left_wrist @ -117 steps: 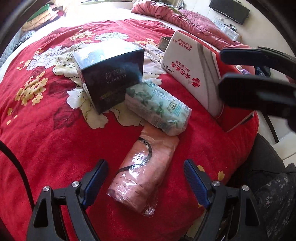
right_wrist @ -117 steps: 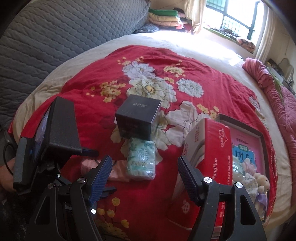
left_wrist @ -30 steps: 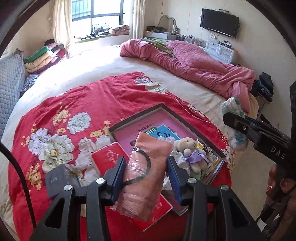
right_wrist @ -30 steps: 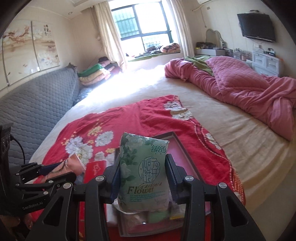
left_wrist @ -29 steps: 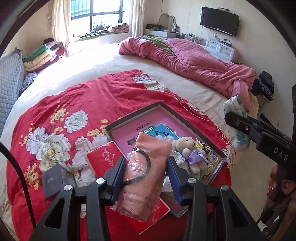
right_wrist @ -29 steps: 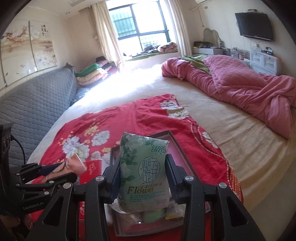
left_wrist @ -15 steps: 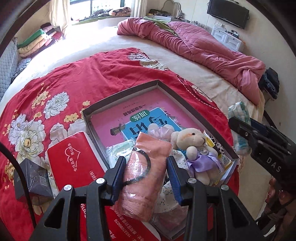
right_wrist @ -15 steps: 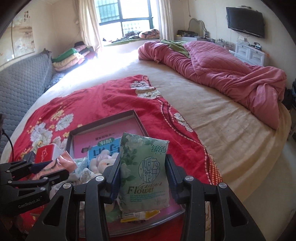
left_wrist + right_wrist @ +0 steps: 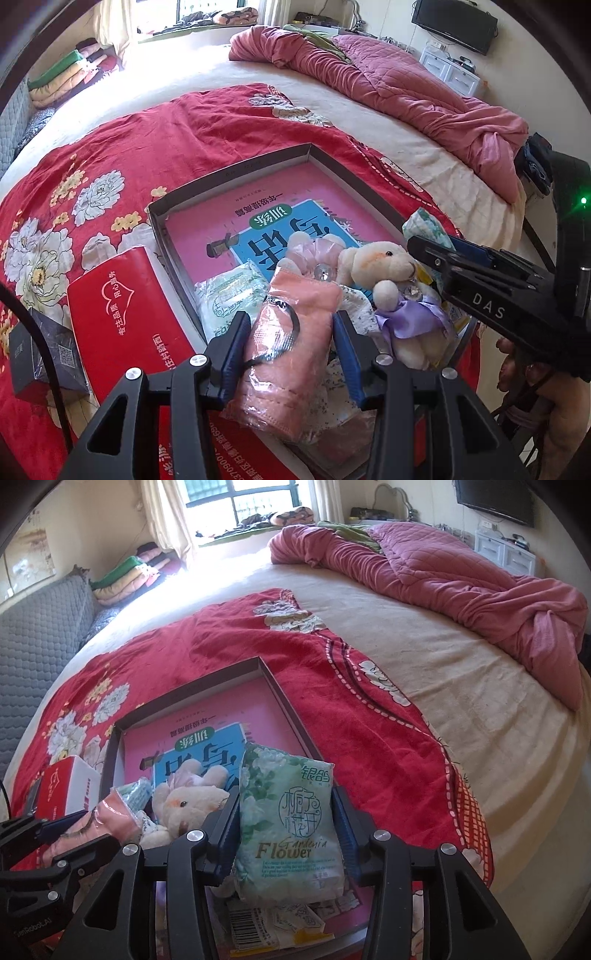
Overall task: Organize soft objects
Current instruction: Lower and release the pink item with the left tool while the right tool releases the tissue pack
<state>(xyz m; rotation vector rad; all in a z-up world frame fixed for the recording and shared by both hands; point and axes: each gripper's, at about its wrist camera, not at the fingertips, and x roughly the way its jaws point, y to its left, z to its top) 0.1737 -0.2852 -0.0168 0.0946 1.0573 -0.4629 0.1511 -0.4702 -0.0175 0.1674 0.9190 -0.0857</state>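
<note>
Above the tray (image 9: 236, 173) on the bed, I now hold both packs lower, left tongs (image 9: 291, 354) clamped on the pink pack (image 9: 295, 332), right tongs (image 9: 286, 834) on the green pack (image 9: 288, 823), ready for release.

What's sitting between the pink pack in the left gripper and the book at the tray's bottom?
In the left wrist view, a pale green tissue pack and a pink bow lie between the pink pack and the book.

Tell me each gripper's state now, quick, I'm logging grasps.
Left gripper: closed on the pink towel pack.
Right gripper: closed on the green tissue pack.
</note>
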